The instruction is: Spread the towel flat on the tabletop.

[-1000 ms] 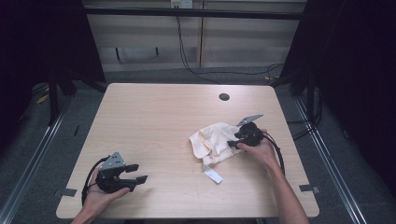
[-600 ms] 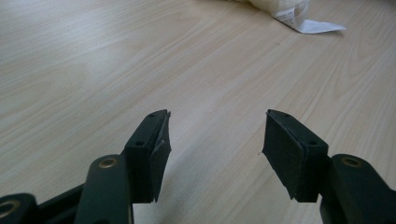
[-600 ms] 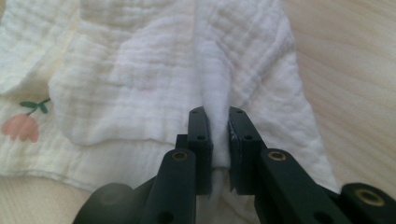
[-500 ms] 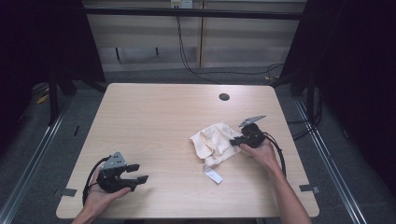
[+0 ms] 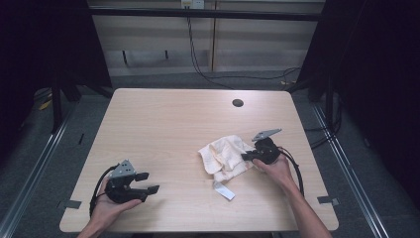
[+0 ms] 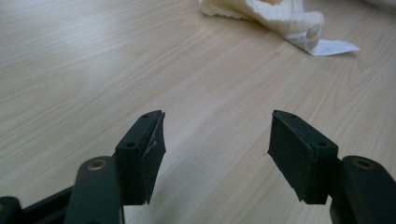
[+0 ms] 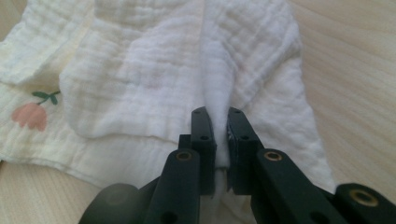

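A crumpled cream muslin cloth [image 5: 224,154] with a small pink flower print lies right of the table's middle. At the cloth's right edge my right gripper [image 5: 246,156] is shut on a raised fold of it [image 7: 218,88]; its jaws have just been closing on that fold. A white label [image 5: 224,191] sticks out from the cloth's near edge. My left gripper [image 5: 147,182] rests near the front left of the table, open, its jaws having just widened with nothing between them [image 6: 217,135]. In the left gripper view, the cloth [image 6: 271,11] and label [image 6: 327,45] lie far ahead.
The light wooden table [image 5: 163,129] has a round cable hole [image 5: 237,102] near its far edge. Dark floor, rails and cables surround the table. A cable trails from each gripper beside the person's forearms.
The right gripper's jaws have closed on a fold of the cloth, and the hand has shifted slightly toward the near edge. The left hand has stayed where it was.
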`<move>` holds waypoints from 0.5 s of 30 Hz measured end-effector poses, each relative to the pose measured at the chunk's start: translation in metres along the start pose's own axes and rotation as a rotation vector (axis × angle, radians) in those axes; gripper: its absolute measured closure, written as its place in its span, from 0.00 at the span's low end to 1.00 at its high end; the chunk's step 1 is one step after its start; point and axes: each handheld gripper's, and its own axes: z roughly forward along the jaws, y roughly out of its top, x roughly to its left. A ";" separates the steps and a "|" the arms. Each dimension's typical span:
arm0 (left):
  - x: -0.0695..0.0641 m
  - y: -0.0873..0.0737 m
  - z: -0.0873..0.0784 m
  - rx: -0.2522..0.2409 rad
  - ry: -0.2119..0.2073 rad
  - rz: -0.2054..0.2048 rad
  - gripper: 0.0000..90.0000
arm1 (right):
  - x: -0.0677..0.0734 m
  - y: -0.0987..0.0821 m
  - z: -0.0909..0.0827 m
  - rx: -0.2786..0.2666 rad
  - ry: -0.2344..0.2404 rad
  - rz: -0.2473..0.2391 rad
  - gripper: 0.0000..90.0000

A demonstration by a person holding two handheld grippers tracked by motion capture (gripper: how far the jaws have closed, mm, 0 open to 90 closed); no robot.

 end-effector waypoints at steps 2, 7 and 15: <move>-0.001 0.003 0.002 0.000 -0.017 0.006 0.42 | 0.006 0.000 0.001 0.002 0.008 -0.017 0.93; -0.004 0.008 0.009 0.014 -0.044 0.021 0.49 | 0.015 0.002 0.000 0.038 0.014 -0.052 0.93; -0.006 0.026 0.021 0.028 -0.045 0.052 0.51 | 0.023 0.001 0.000 0.042 0.030 -0.056 0.93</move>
